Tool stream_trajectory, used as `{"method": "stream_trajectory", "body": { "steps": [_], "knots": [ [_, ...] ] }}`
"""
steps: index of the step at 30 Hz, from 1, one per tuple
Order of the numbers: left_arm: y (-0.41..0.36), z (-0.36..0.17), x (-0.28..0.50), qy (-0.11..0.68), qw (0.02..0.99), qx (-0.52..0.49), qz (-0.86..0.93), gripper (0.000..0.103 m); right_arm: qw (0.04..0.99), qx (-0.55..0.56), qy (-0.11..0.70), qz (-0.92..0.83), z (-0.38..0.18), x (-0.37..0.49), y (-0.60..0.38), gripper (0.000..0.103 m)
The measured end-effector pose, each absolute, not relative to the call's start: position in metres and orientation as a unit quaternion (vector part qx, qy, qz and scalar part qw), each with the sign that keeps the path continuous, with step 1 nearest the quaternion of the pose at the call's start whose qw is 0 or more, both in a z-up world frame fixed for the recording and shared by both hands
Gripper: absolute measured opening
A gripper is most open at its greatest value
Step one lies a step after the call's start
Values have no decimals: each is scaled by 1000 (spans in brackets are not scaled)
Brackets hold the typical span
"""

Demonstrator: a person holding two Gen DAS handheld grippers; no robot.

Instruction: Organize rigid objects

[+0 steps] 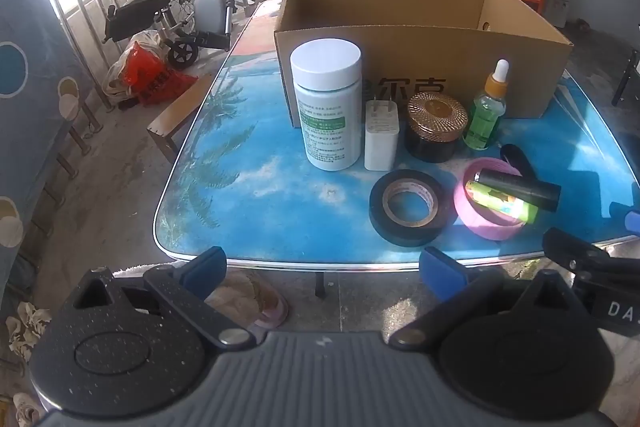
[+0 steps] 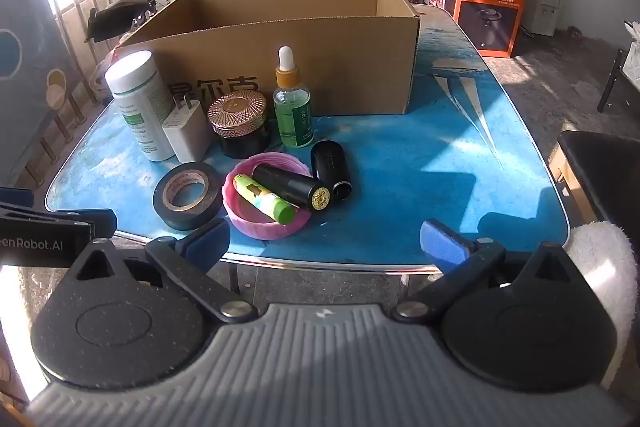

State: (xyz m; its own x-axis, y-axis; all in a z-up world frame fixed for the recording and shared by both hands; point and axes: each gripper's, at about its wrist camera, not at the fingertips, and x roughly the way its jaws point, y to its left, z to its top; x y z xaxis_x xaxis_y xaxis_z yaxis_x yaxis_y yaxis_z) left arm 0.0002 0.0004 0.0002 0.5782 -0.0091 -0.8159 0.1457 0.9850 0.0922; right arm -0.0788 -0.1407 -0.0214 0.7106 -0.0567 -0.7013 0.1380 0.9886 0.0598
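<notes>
At the worktop's (image 2: pixel 400 163) near edge both tongs, left tongs (image 1: pixel 322 269) and right tongs (image 2: pixel 324 239), gape wide, empty; small items cluster before the cardboard box (image 2: pixel 288 39), seemingly ready for boxing.

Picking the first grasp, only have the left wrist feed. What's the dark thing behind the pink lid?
Observer: A second black tube, lying on the table beside the pink lid, not in it.
Operator: Right gripper state? I only see its edge.
Observer: Open, nothing between its fingers.
Operator: The tube in the lid, which end faces us?
Observer: Its gold end cap points toward the right camera, past the rim.
</notes>
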Motion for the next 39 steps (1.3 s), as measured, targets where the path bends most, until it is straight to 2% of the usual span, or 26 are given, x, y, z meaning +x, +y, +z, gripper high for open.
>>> {"method": "stream_trajectory", "body": {
  "steps": [39],
  "knots": [
    [2,0,-4,452,888,77,-37,103,922,65,377,-53,-21,-81,-143,102]
  ]
}}
